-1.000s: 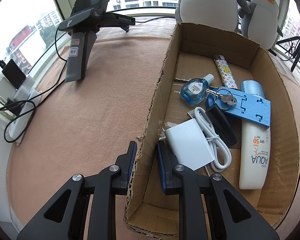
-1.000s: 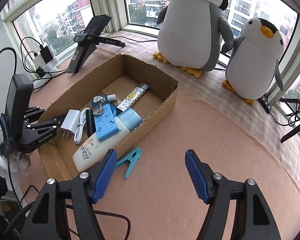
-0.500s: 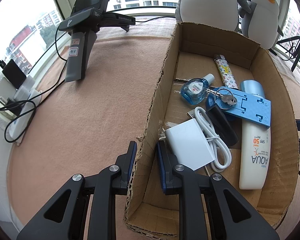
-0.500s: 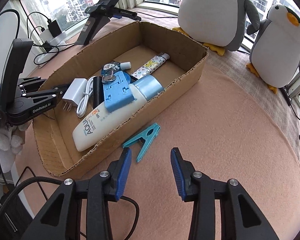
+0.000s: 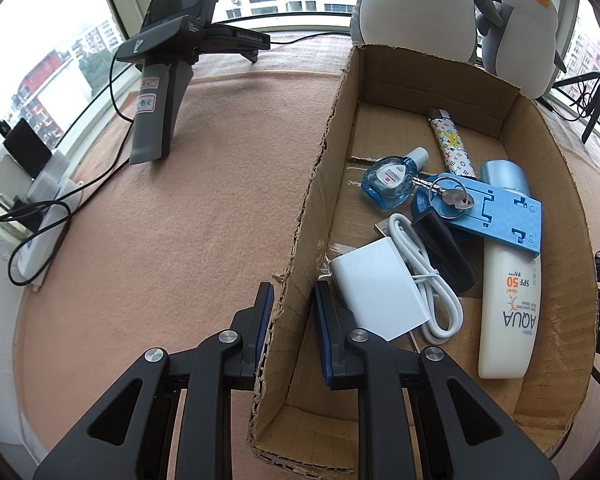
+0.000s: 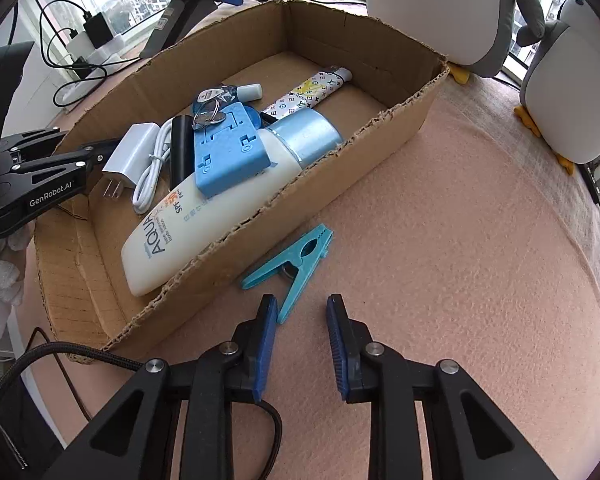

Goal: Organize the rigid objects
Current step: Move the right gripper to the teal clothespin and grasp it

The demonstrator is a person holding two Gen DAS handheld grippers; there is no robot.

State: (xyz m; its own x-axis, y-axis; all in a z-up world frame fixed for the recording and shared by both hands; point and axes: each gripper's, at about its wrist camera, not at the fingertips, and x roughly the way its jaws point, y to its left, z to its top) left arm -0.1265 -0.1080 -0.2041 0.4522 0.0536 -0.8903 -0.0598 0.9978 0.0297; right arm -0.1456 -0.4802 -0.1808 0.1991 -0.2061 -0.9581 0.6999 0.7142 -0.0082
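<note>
Right wrist view shows your right gripper (image 6: 302, 322) lower and nearer than a second ago, its jaws closing over the teal clothespin (image 6: 296, 264), whose tip lies between them, ungripped, on the mat beside the cardboard box (image 6: 396, 128); pickup looks imminent. Your left gripper (image 5: 292, 312) pinches the box's wall, steadying it. Inside lie a sunscreen bottle (image 5: 508, 300), charger (image 5: 376, 292), cable (image 5: 424, 276), lighter (image 5: 452, 148), small blue bottle (image 5: 392, 180), key (image 5: 456, 198) and blue bracket (image 5: 500, 216).

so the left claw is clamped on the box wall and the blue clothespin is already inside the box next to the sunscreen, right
Not quite. The left claw is clamped on the cardboard box wall, but the blue clothespin is not inside. The right wrist view shows it lying on the pink mat outside the box, just ahead of the right claw, whose jaws are closing without gripping it yet. The sunscreen is in the box.
</note>
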